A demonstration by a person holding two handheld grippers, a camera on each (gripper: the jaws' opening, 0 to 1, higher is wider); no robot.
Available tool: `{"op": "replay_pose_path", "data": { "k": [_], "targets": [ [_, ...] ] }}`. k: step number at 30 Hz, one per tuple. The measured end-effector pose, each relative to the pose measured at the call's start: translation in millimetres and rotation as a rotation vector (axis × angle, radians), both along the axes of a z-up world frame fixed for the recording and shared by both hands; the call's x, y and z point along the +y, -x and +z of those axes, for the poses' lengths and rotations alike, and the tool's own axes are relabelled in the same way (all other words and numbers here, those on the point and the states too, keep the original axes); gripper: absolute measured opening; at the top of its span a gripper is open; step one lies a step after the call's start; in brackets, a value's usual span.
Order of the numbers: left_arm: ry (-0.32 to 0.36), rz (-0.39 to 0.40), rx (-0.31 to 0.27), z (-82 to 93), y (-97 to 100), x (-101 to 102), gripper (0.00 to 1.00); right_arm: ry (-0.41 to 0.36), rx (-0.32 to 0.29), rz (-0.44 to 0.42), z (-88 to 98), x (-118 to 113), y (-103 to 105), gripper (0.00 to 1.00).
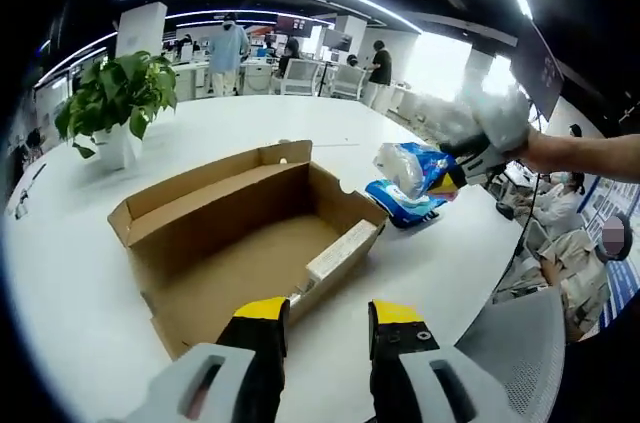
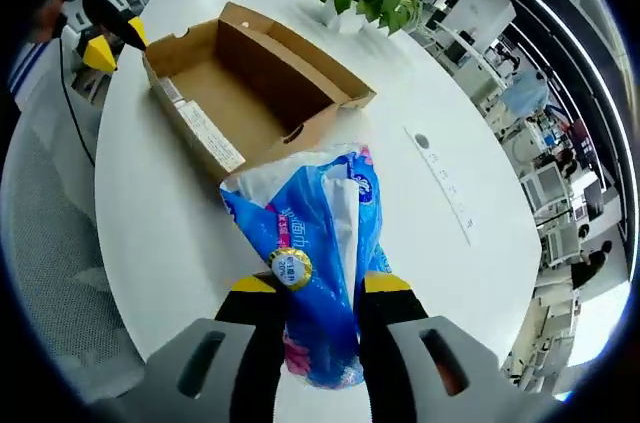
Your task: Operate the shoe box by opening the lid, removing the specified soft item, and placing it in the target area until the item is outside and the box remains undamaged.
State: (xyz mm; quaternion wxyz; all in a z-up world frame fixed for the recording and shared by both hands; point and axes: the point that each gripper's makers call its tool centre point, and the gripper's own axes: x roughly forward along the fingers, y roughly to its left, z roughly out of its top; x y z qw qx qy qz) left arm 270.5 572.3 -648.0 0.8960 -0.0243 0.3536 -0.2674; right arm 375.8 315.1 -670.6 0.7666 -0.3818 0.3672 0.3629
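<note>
right claw (image 2: 322, 295) gripping tissue pack (image 2: 318, 233), box (image 2: 250, 83) open

The left gripper view looks forward and down from close above the near end of the open shoe box (image 1: 250, 243), across the white table (image 1: 200, 133) toward a potted plant (image 1: 115, 98). The right gripper view faces the opposite way from the far side, looking steeply down, very near a blue packet (image 2: 320, 253). The 2 views share box, table and plant
</note>
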Motion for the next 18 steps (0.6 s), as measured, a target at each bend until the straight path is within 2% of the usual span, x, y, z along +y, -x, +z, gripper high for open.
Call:
{"op": "replay_pose_path", "data": {
  "k": [4,11,18],
  "targets": [
    [-0.005,-0.016,-0.002,2.6,0.3,-7.0,0.31,0.005,-0.005,-0.042,-0.1,-26.6,3.4,0.25],
    [-0.009,-0.025,-0.007,9.5,-2.7,-18.8,0.31,0.015,0.014,-0.136,-10.1,-87.5,11.3,0.25],
    [-0.006,0.007,-0.016,16.2,-2.2,-24.2,0.31,0.053,0.034,-0.164,-20.4,-136.1,15.7,0.25]
  ]
}}
